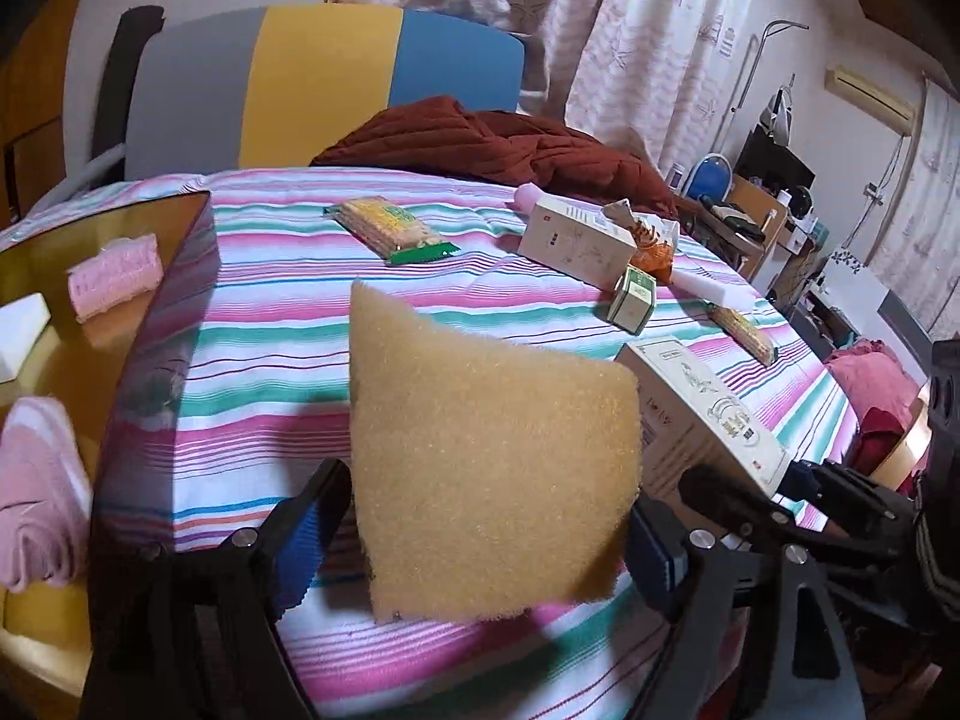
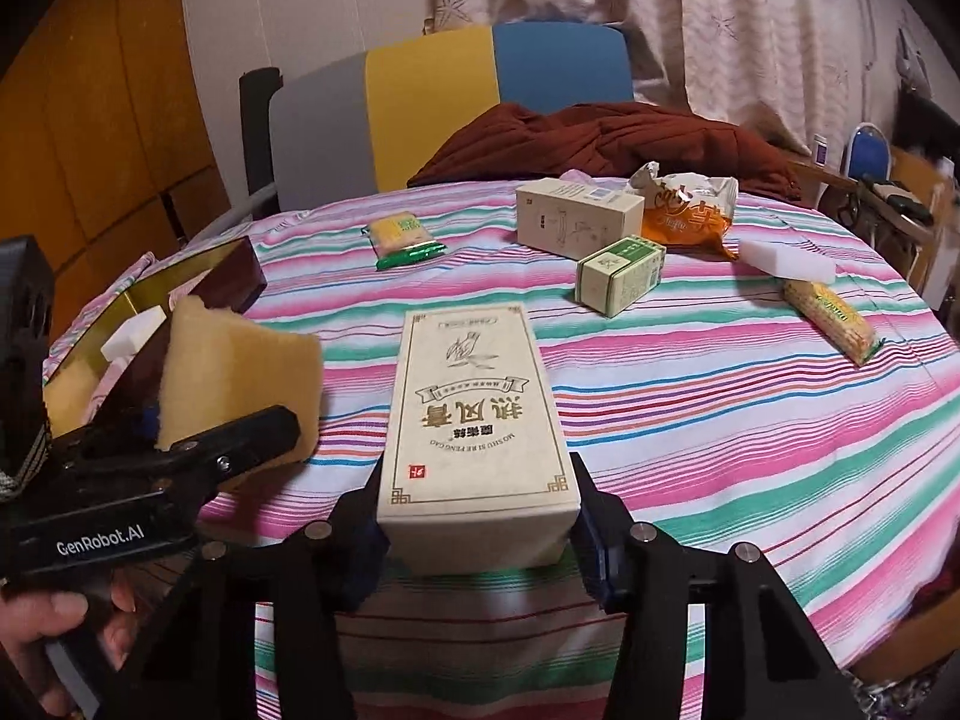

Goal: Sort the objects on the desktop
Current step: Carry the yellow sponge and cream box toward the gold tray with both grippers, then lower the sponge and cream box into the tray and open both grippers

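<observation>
My left gripper (image 1: 480, 540) is shut on a yellow sponge (image 1: 492, 456), which it holds tilted above the striped tablecloth (image 1: 270, 360). The same sponge (image 2: 234, 366) shows at the left of the right wrist view, close to the rim of a dark box with a gold inside (image 2: 240, 273). My right gripper (image 2: 480, 543) is shut on the near end of a long cream carton (image 2: 474, 414) with printed characters. That carton (image 1: 702, 414) lies just right of the sponge. Whether it is lifted off the cloth I cannot tell.
The gold-lined box (image 1: 180, 222) at the left holds pink towels (image 1: 114, 276) and a white block. On the cloth lie two cracker packs (image 2: 405, 237) (image 2: 831, 315), a cream box (image 2: 576, 219), a small green box (image 2: 621, 276), an orange snack bag (image 2: 690, 216) and white foam (image 2: 786, 261). A dark red jacket (image 2: 600, 138) and a chair stand behind.
</observation>
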Demonstrator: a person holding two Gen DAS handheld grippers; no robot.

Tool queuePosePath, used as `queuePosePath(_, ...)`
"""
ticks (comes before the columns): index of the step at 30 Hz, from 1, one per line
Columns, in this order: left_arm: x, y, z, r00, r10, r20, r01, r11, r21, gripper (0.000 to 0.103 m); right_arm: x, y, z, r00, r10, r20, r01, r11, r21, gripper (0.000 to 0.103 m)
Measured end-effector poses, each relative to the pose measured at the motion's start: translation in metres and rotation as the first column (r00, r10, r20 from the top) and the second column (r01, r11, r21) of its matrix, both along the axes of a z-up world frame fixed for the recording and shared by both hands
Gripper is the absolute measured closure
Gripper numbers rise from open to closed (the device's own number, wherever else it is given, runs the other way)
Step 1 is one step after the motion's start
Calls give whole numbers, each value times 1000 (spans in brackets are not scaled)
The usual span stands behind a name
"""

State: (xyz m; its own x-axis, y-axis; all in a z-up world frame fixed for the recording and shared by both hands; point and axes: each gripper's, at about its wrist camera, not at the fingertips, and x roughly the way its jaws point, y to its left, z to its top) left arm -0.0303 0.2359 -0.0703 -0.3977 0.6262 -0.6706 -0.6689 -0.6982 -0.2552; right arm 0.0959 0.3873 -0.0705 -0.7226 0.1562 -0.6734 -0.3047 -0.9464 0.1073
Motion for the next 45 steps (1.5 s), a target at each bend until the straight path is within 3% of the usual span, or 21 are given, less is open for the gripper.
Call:
queuePosePath(6,2,-5,-1,999,-23,26,22,999,23,26,-3,1,3,1000,-3,0,3,999,-33,51)
queuePosePath(11,8,-17,11,997,-54,49,50,996,77,27,-4,4,11,999,6,-49,-14,984,-179,51)
queuePosePath(15,15,-36,32,998,-67,23,63,990,122,27,-8,1,24,995,18,-100,-46,959,-281,51)
queuePosePath(20,14,-71,62,999,-32,-20,35,981,190,27,-21,-26,48,987,72,-142,-106,963,-248,51)
queuePosePath(25,-1,-124,87,994,92,-63,-75,972,225,27,-51,-75,70,965,191,-178,-227,952,-207,51)
queuePosePath(29,-21,-166,89,977,207,-55,-190,956,223,27,-77,-111,73,944,269,-190,-309,924,-227,51)
queuePosePath(34,-47,-219,92,937,348,-45,-330,918,220,27,-110,-151,67,934,324,-153,-353,907,-228,51)
queuePosePath(37,-62,-250,93,904,425,-39,-407,887,216,27,-125,-168,64,934,331,-130,-352,916,-192,51)
queuePosePath(39,-72,-260,87,898,439,-30,-424,882,207,26,-133,-176,62,941,317,-117,-332,932,-147,51)
queuePosePath(42,-99,-263,63,902,432,21,-430,893,135,22,-149,-184,54,955,284,-89,-291,953,-81,50)
queuePosePath(45,-118,-260,32,891,446,86,-447,895,-9,21,-157,-194,42,961,273,-38,-274,961,-43,37)
